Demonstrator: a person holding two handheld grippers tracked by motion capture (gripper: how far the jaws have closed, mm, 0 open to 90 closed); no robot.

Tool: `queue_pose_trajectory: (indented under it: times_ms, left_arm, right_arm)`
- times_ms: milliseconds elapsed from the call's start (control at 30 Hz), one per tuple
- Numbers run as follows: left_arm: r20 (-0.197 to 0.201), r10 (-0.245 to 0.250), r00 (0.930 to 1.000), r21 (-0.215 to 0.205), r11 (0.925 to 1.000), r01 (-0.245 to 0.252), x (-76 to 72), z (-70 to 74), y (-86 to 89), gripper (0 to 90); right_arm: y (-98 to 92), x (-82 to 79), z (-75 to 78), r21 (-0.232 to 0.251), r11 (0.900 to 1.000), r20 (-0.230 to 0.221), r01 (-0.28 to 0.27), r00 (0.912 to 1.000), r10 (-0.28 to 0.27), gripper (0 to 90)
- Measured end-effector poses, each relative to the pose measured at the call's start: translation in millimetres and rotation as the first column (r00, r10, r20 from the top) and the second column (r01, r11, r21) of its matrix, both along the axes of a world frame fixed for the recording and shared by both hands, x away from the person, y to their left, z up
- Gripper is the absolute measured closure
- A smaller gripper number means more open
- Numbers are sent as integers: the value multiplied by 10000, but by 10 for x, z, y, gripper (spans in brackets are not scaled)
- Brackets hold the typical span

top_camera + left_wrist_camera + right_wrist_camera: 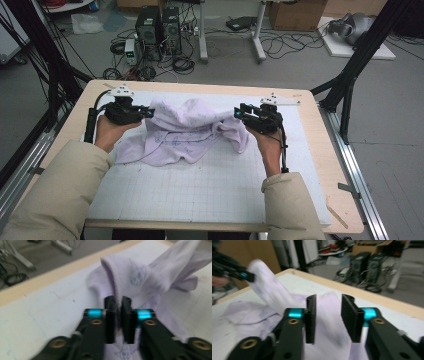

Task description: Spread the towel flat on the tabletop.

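- High view: your left tongs (150, 113) and right tongs (238, 113) met opposite ends of the pale lilac garment (185, 131), which lay bunched on the far half of the white grid mat (200, 190). How wide either pair stood was too small to make out there. The near half of the mat lay bare, and the wooden tabletop (330, 200) edge showed all round.
- Left gripper view: your left tongs (119, 315) stood narrow, with a ribbed hem of the garment (140, 277) running between the jaws; whether the pads pinched it you could not tell. The picture was blurred.
- Right gripper view: your right tongs (329, 318) stood clearly apart, the garment (329, 327) passing loose between them, smeared by blur. Your left tongs (247, 276) showed farther off by a raised fold.
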State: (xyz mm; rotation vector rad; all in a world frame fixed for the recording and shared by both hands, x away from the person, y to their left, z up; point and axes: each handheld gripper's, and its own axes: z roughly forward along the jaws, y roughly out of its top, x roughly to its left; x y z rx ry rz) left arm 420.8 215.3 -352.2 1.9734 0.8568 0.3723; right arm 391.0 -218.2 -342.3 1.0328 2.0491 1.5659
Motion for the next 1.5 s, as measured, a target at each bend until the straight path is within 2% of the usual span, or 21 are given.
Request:
queue_pose_trajectory:
  times_ms: [100,233,300,333,367,467,567,600,633,733,867,900,967,1100,1167,1267,1333,1367,1433,1467,1500]
  left_arm:
    - [-271,-281,9992,172,9994,286,31,-53,-9,432]
    - [209,-1254,9919,28,9921,1254,-71,-90,39,327]
    - [251,-1658,9858,106,9861,1656,-157,-110,78,258]
    - [166,-1783,9838,224,9838,1779,-194,-126,102,258]
    - [75,-1831,9831,419,9823,1826,-264,-164,141,234]
    - [-38,-1847,9828,612,9809,1846,-343,-211,188,196]
    - [-258,-2050,9784,858,9747,2065,-449,-316,243,194]
    - [-351,-2098,9771,989,9722,2122,-473,-357,253,194]
    - [-465,-2180,9748,1146,9683,2220,-490,-399,259,194]
    - [-729,-2193,9729,1383,9639,2276,-520,-508,272,200]
    - [-1131,-2047,9723,1526,9633,2206,-513,-632,273,236]
    - [-1131,-2047,9723,1526,9633,2206,-513,-632,273,259]
    - [-1273,-1930,9729,1593,9642,2121,-502,-667,277,274]
    - [-1599,-1819,9702,1640,9643,2078,-492,-718,284,337]
    - [-1746,-1698,9699,1906,9606,2024,-489,-741,258,381]
    - [-1809,-1688,9689,2056,9569,2051,-494,-752,231,455]
    - [-1766,-1583,9715,2393,9505,1984,-500,-758,213,552]
    - [-1801,-1434,9731,2474,9509,1859,-501,-756,208,689]
    - [-1938,-1315,9722,2369,9554,1765,-496,-742,215,757]
    - [-1975,-1332,9712,2277,9574,1776,-499,-731,218,864]
    - [-2071,-1313,9695,2210,9591,1771,-505,-714,220,871]
  right_arm:
    - [10,-18,-13,-140,9991,-60,-396,9992,395,536]
    - [36,-77,-11,-106,9926,-22,-1211,9926,1211,495]
    - [172,-163,-37,-526,9703,-49,-2360,9717,2361,463]
    - [172,-163,-37,-526,9703,-49,-2360,9717,2361,463]
    - [302,-214,-85,-1053,9493,-125,-2961,9550,2964,458]
    - [490,-262,-178,-1761,9207,-304,-3482,9368,3484,456]
    - [598,-284,-257,-1861,9079,-484,-3755,9265,3733,456]
    - [695,-285,-346,-1851,8967,-725,-4021,9156,3956,455]
    - [695,-285,-346,-1851,8967,-725,-4021,9156,3956,455]
    - [848,-288,-465,-2222,8720,-1094,-4362,8999,4222,440]
    - [991,-284,-581,-2619,8419,-1493,-4717,8817,4476,434]
    - [991,-284,-581,-2619,8419,-1493,-4717,8817,4476,434]
    - [1086,-277,-671,-2966,8132,-1772,-5008,8656,4684,439]
    - [1259,-274,-799,-3767,7611,-2124,-5281,8489,4839,454]
    - [1327,-257,-848,-4051,7463,-2158,-5282,8484,4834,466]
    - [1385,-240,-891,-4286,7372,-2264,-5223,8520,4720,502]
    - [1432,-224,-924,-4644,7209,-2185,-5144,8554,4697,634]
    - [1459,-217,-936,-5022,7010,-2182,-5063,8586,4638,784]
    - [1458,-211,-932,-4968,7065,-2179,-5040,8604,4606,843]
    - [1417,-192,-895,-4748,7194,-2186,-5069,8598,4615,859]
    - [1378,-185,-873,-4454,7354,-2201,-5108,8586,4630,861]
